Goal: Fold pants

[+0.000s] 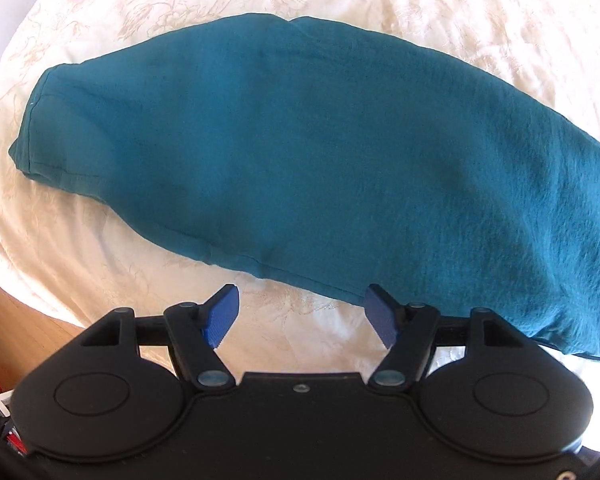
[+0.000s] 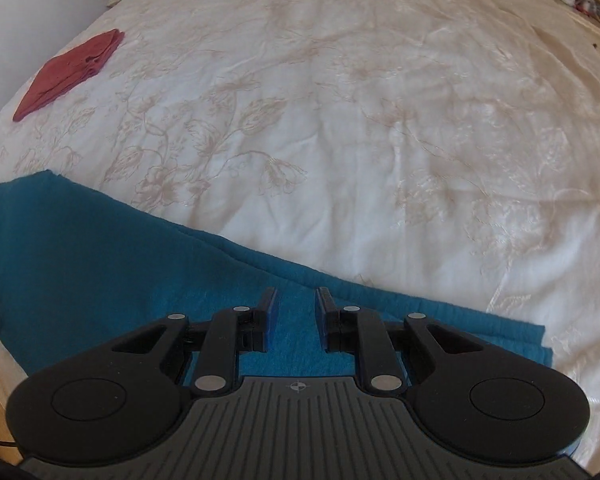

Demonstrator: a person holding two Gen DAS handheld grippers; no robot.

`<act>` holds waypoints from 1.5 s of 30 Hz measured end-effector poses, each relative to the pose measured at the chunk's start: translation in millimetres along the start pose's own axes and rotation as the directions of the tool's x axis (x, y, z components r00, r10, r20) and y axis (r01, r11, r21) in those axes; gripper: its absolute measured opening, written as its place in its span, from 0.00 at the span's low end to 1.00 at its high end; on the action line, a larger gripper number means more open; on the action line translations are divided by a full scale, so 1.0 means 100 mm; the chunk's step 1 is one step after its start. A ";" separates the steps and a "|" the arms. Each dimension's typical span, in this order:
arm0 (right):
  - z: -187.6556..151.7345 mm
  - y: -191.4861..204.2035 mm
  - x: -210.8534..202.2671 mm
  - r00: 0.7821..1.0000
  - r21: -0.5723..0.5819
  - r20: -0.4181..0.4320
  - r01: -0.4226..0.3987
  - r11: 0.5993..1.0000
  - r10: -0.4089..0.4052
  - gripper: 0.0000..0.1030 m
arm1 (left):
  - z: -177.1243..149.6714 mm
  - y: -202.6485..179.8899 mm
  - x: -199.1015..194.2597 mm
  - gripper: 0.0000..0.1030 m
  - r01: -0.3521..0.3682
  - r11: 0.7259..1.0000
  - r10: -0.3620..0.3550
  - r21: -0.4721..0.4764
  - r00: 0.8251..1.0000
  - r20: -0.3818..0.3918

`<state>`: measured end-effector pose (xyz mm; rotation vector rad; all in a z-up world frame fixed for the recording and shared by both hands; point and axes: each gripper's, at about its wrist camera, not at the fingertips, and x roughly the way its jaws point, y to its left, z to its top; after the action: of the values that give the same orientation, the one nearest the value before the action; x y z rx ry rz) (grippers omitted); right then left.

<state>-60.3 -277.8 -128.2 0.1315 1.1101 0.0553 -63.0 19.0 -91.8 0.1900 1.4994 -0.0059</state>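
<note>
Fingers (image 1: 374, 312) spread, beside pants (image 1: 300, 140) edge.

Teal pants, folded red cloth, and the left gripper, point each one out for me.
Teal fabric pants (image 1: 320, 148), left wrist view, middle of the top layer.
Folded red cloth (image 2: 70, 72), right wrist view, its centre.
Left gripper (image 1: 302, 314), left wrist view, midway between its blue fingertips.

Teal pants (image 1: 320, 152): matt, slightly crinkled woven cloth. Bed (image 2: 380, 140) cover: cream fabric with a faint sheen and tan floral embroidery. Folded red cloth (image 2: 68, 72): matt. Left claw (image 1: 302, 312) and right claw (image 2: 293, 318): matt black plastic, ribbed blue pads (image 1: 220, 316), dull metal pivot pins.
</note>
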 end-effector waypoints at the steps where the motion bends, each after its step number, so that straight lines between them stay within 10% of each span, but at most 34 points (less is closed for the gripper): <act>1: 0.03 0.00 0.02 1.000 -0.029 -0.008 -0.027 0.999 0.027 0.19 | -0.02 -0.01 -0.01 0.70 0.003 1.000 -0.003 -0.005 1.000 0.001; 19: 0.25 0.26 0.54 0.952 -0.259 -0.250 -0.242 0.935 0.177 0.29 | 0.02 -0.01 0.05 0.70 -0.004 0.995 -0.001 -0.097 0.999 -0.047; 22: 0.25 0.28 0.51 0.950 -0.274 -0.251 -0.254 0.928 0.186 0.07 | 0.04 -0.03 0.05 0.70 -0.007 0.995 0.003 -0.101 0.999 -0.046; 27: 0.29 0.37 0.40 0.973 -0.345 -0.193 -0.188 0.919 0.127 0.03 | 0.05 -0.06 0.05 0.70 -0.009 0.995 0.004 -0.102 0.999 -0.041; 45: 0.31 0.41 0.00 0.991 -0.148 -0.063 -0.123 0.981 0.115 0.20 | 0.22 0.51 -0.07 0.71 -0.061 0.989 0.069 -0.132 0.996 0.053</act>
<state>-31.7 -239.7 -109.7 0.0603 1.1475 0.2515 -35.4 65.5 -77.0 0.1325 1.4301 0.1375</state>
